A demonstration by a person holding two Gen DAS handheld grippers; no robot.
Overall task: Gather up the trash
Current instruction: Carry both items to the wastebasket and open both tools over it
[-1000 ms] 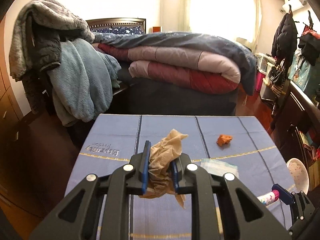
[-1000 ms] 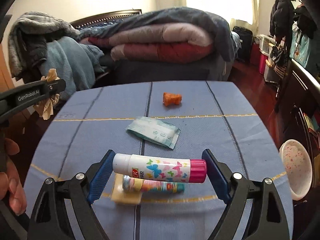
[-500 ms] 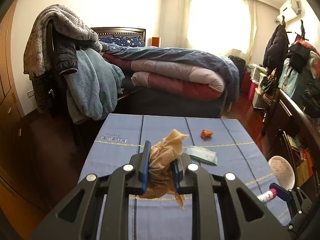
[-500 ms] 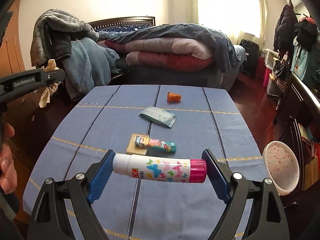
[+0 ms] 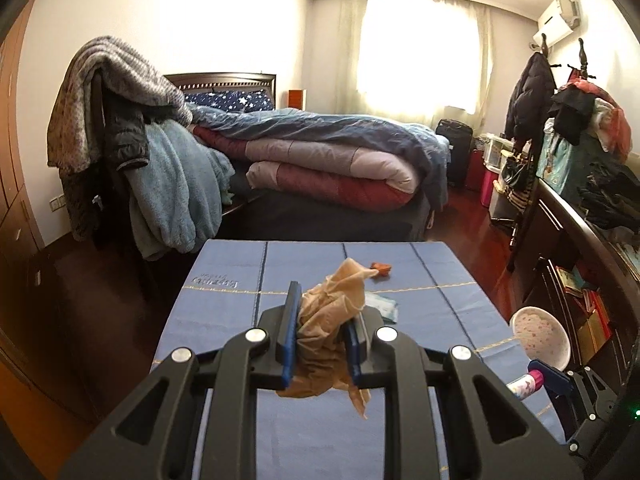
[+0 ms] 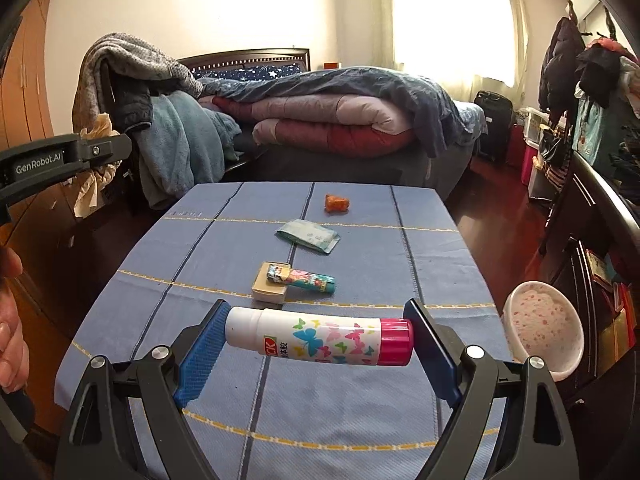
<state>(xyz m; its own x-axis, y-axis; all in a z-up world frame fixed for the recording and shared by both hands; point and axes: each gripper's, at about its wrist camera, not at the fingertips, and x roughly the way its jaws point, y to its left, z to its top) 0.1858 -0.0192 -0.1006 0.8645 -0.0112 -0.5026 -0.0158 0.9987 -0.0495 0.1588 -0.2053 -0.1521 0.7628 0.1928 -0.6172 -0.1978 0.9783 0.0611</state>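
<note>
My left gripper (image 5: 320,334) is shut on a crumpled tan tissue (image 5: 334,312), held above the blue tablecloth (image 5: 224,308). From the right wrist view that gripper (image 6: 106,146) shows at the far left with the tissue (image 6: 94,182) hanging from it. My right gripper (image 6: 318,336) is shut end to end on a white glue stick (image 6: 320,340) with butterflies and a pink cap, lifted over the near part of the table. On the cloth lie an orange scrap (image 6: 337,203), a pale green packet (image 6: 308,236) and a small colourful tube (image 6: 306,278) on a tan pad (image 6: 270,286).
A pink-speckled white bin (image 6: 544,330) stands off the table's right edge. A bed with piled quilts (image 6: 340,116) lies beyond the far edge, a chair draped with clothes (image 6: 132,100) at the far left, dark shelving (image 6: 600,240) along the right. A person's hand (image 6: 12,332) shows at the left.
Both grippers have drawn back and risen from the table with their loads still held, so more of the table and room shows. The tube on the tan pad now lies clear ahead of the right gripper.
</note>
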